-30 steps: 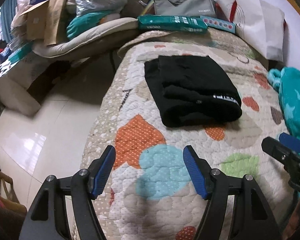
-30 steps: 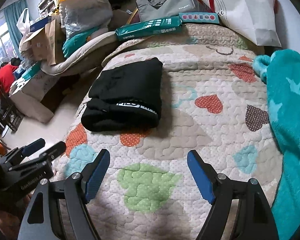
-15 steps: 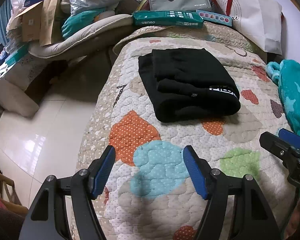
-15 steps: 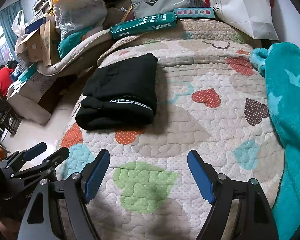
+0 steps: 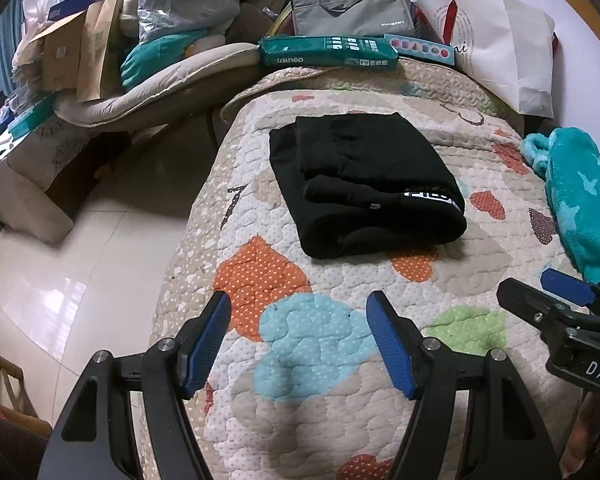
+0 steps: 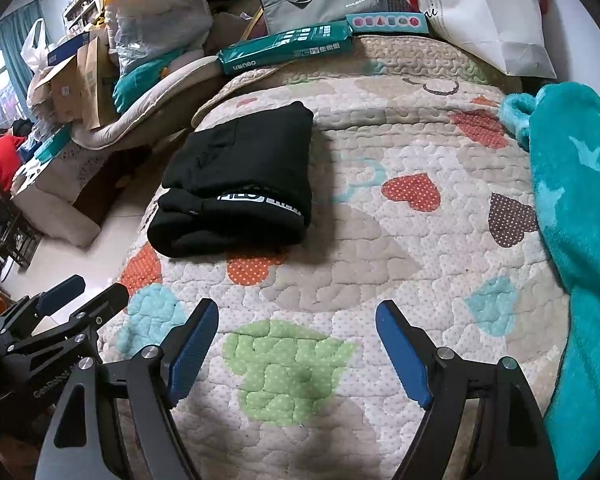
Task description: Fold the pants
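Presently, working from left to right: the left gripper [image 5: 298, 312] hovers over the near end of the heart-patterned quilt [image 5: 340, 412], its blue-padded fingers [image 5: 206, 340] spread wide with nothing between them. Beyond its left finger the quilt drops away to a pale tiled floor [image 5: 60, 280]. Under the gap between the fingers lie an orange heart patch and a light-blue patch.

Ahead of the left gripper's fingertips, slightly toward its right finger, the black pants [image 5: 364, 188] rest on the quilt as a folded bundle, a white-lettered band showing along the near fold. They are clear of both grippers.

From the right wrist view the pants [image 6: 240, 196] lie ahead of and beyond the left finger of the right gripper [image 6: 296, 316]. That gripper is likewise wide open and holds nothing, with a green patch beneath the gap between its fingers [image 6: 404, 356].

Beyond the right finger a teal fleece blanket [image 6: 580, 220] lies along the quilt's edge.

Far ahead of both sets of fingertips, past the pants, a green paper ream pack [image 5: 328, 52] and a grey laptop bag [image 5: 352, 8] sit at the head of the quilt.
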Available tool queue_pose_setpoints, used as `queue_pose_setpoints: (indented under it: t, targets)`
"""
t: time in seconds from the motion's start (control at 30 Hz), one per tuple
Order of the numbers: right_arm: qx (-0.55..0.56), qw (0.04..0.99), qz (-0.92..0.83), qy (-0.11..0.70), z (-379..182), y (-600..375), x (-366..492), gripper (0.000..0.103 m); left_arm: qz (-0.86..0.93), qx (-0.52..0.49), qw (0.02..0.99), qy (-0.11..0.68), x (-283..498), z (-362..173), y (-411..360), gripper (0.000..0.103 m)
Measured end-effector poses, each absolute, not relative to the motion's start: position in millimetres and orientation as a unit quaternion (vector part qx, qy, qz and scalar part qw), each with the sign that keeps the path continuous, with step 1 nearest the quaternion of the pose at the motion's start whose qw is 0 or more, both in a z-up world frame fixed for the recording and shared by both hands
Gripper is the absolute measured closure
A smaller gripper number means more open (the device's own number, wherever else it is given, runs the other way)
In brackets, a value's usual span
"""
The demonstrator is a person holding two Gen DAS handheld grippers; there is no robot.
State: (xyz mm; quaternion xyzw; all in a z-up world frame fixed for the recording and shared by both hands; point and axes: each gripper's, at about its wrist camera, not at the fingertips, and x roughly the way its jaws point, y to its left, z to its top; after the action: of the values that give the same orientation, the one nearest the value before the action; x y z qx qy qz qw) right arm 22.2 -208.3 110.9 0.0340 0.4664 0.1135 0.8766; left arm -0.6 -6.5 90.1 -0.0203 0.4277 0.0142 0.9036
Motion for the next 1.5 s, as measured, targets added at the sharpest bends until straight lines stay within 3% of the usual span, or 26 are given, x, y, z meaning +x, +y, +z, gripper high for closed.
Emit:
queue_pose_setpoints:
  t: [1.5]
  targets:
    - [0.032, 0.874, 0.112, 0.471, 107.4, -208.2, 21.8, 0.016, 0.018, -0.032, 0.908, 0.418, -3.0, 90.5, -3.1, 0.033]
